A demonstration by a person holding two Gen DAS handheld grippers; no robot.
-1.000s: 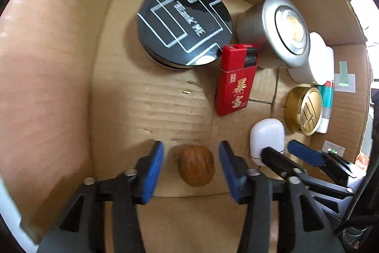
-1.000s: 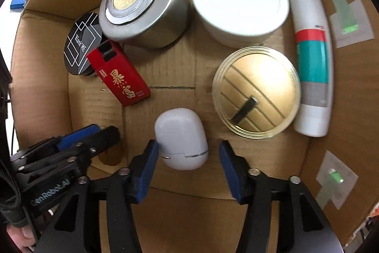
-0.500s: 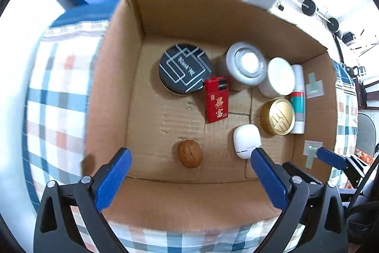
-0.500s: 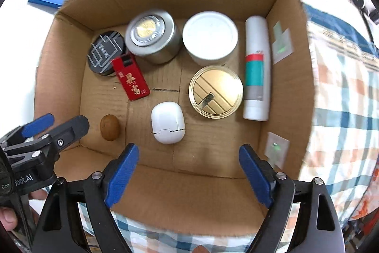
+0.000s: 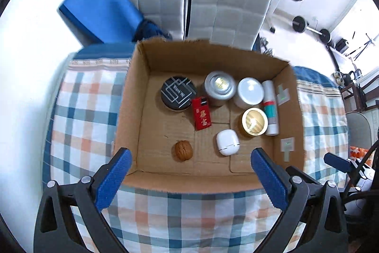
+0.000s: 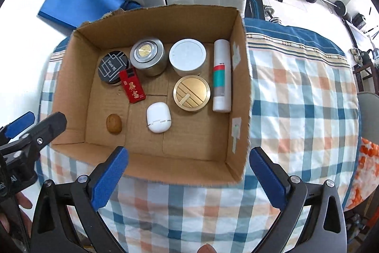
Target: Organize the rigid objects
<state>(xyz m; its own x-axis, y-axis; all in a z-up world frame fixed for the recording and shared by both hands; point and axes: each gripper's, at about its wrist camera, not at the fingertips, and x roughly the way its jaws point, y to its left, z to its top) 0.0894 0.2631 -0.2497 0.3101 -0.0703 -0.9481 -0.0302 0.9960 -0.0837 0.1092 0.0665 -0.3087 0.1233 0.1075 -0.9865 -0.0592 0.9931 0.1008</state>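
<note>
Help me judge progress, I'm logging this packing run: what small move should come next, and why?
Probably carry both grippers away from the cardboard box toward any item not yet packed. Left gripper and right gripper are open and empty above its near wall; the walnut and white case already lie inside.

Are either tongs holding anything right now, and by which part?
Nothing is held. Left tongs and right tongs are both open and empty above the cardboard box.

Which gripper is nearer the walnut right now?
Left. The left gripper hangs open above the box's near wall, almost in line with the walnut. The right gripper, also open, sits farther toward the white case side.
</note>
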